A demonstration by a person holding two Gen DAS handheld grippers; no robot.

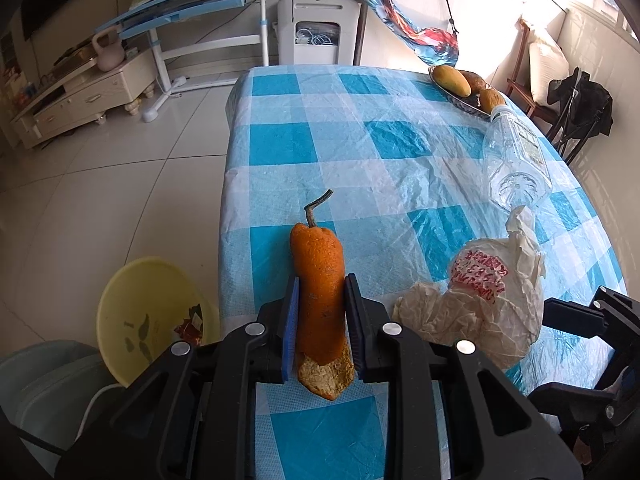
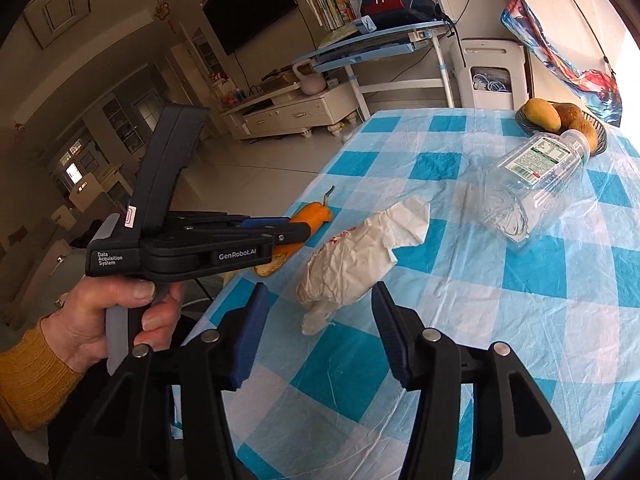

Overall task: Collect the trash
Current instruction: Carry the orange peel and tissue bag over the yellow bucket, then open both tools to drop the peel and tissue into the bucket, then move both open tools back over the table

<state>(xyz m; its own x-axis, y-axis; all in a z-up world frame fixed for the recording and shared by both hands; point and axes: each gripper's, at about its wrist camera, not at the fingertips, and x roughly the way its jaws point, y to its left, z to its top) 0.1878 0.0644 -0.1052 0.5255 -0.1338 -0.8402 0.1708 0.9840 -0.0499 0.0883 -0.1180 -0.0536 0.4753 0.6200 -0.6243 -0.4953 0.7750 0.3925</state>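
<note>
I am clamping the left gripper [image 1: 322, 320] on the orange peel [image 1: 320, 292] at its middle, near the table [image 1: 360, 148] edge above the yellow bin [image 1: 132, 312]; it looks light and bendy, so mid-length suits. The right gripper [image 2: 318, 332] is hanging open, empty, before the crumpled paper [image 2: 352, 256], which is soft and light.

fruit basket [image 1: 460, 98], checked tablecloth [image 1: 360, 160], kettlebell [image 1: 108, 50]
</note>
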